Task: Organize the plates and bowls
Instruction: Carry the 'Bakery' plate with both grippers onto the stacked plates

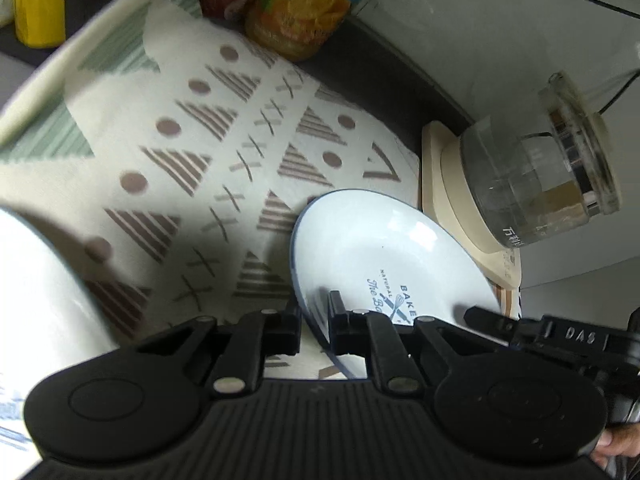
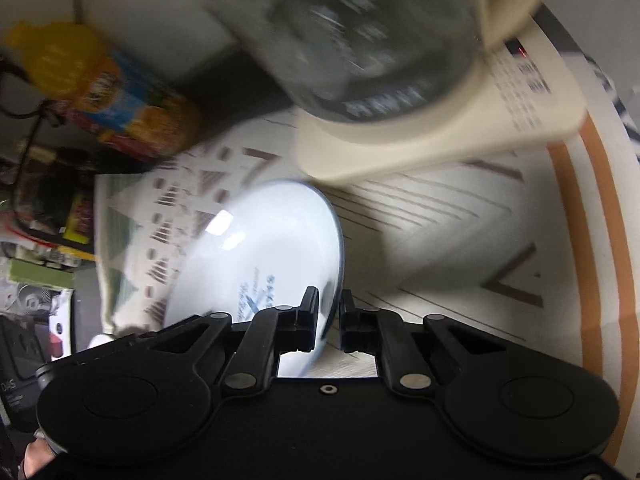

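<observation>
Plate (image 1: 384, 248) first: a glossy white ceramic oval with a thin blue rim line and blue print in its well, where I can read "BAKE", "NATURAL" and "The Ba…" around a crossed whisk and rolling pin. It sits tilted on the cloth, and I have it by both sides. My left gripper (image 1: 316, 320), black plastic with ribbed housing, is clamped on its near rim, one finger inside the well and one outside. My right gripper (image 2: 329, 312) pinches the opposite edge, the rim running between its closed pads.

From the left wrist I also see my other gripper reaching in at the right, with "DAS" in raised letters on it and a bit of my hand (image 1: 618, 440) below. At the left edge sits the curved side of a second white dish (image 1: 36, 280), also blue-rimmed.

Under the plate lies a cream tablecloth (image 1: 208, 168) printed with brown striped triangles, dots and crosses, plus green striped triangles farther out. The right wrist alone shows its broad orange border band (image 2: 592, 240).

Just beyond the plate stands a clear glass kettle (image 1: 536, 184) on a cream plastic base (image 1: 440, 184) with printed characters too small to read; the right view is blurred but shows its cream handle.

Farthest back is an orange drink bottle (image 1: 304, 12) with a blue label and fruit pictures; the right view shows its yellow cap.
</observation>
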The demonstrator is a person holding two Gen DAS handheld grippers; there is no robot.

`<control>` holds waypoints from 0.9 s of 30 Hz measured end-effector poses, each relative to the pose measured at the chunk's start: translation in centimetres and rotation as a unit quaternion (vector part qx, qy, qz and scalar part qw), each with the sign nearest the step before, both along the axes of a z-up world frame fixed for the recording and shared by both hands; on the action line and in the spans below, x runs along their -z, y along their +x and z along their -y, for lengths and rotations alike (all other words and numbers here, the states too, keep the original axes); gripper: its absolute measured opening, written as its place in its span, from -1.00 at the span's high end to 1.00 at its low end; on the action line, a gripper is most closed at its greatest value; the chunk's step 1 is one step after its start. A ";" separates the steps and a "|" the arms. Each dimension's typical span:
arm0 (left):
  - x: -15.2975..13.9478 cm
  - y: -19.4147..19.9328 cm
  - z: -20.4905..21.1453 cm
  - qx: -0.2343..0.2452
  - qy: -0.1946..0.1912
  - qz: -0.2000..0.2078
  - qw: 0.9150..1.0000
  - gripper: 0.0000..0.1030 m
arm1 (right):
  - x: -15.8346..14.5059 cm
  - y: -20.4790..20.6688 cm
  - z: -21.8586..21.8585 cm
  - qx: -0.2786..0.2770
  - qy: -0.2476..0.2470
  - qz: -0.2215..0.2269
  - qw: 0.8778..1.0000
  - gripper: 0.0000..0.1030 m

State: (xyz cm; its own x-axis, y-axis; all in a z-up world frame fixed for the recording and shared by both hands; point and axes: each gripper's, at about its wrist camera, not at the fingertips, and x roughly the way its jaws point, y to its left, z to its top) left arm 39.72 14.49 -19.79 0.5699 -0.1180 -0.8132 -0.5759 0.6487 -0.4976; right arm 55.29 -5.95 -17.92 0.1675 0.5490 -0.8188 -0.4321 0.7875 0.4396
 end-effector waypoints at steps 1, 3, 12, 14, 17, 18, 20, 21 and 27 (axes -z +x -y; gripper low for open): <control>-0.4 -0.2 -0.3 -0.002 0.002 0.005 1.000 0.79 | -0.4 -0.2 -0.2 0.001 0.004 0.005 1.000 0.79; -1.1 -0.7 -1.1 -0.010 0.002 0.017 1.000 0.79 | -1.2 -0.8 -0.7 -0.001 0.014 0.014 1.000 0.79; -4.5 -4.3 -4.3 -0.040 0.017 0.035 0.998 0.79 | -4.1 -4.0 -4.4 -0.027 0.028 0.045 0.998 0.79; -5.1 -5.6 -5.0 -0.048 0.020 0.038 0.998 0.79 | -4.7 -4.8 -5.2 -0.037 0.032 0.047 0.998 0.78; -5.7 -7.5 -5.8 -0.060 0.021 0.040 0.997 0.79 | -5.4 -6.0 -6.7 -0.050 0.038 0.052 0.997 0.78; -5.8 -8.1 -6.1 -0.064 0.021 0.040 0.997 0.79 | -5.6 -6.5 -7.1 -0.055 0.038 0.055 0.996 0.78; -6.1 -9.4 -6.6 -0.073 0.023 0.038 0.996 0.79 | -6.1 -7.2 -7.9 -0.066 0.038 0.057 0.995 0.78; -6.1 -10.1 -6.8 -0.077 0.024 0.037 0.996 0.79 | -6.3 -7.6 -8.3 -0.071 0.039 0.057 0.995 0.77; -6.3 -13.8 -7.9 -0.095 0.025 0.030 0.995 0.79 | -6.8 -10.1 -10.1 -0.106 0.038 0.069 0.991 0.76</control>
State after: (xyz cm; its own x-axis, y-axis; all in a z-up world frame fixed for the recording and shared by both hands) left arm 25.89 22.39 -13.50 0.6256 0.0360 -0.7793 -0.6610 0.5550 -0.5050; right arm 45.21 4.10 -11.08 0.1491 0.6431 -0.7511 -0.6439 0.6396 0.4198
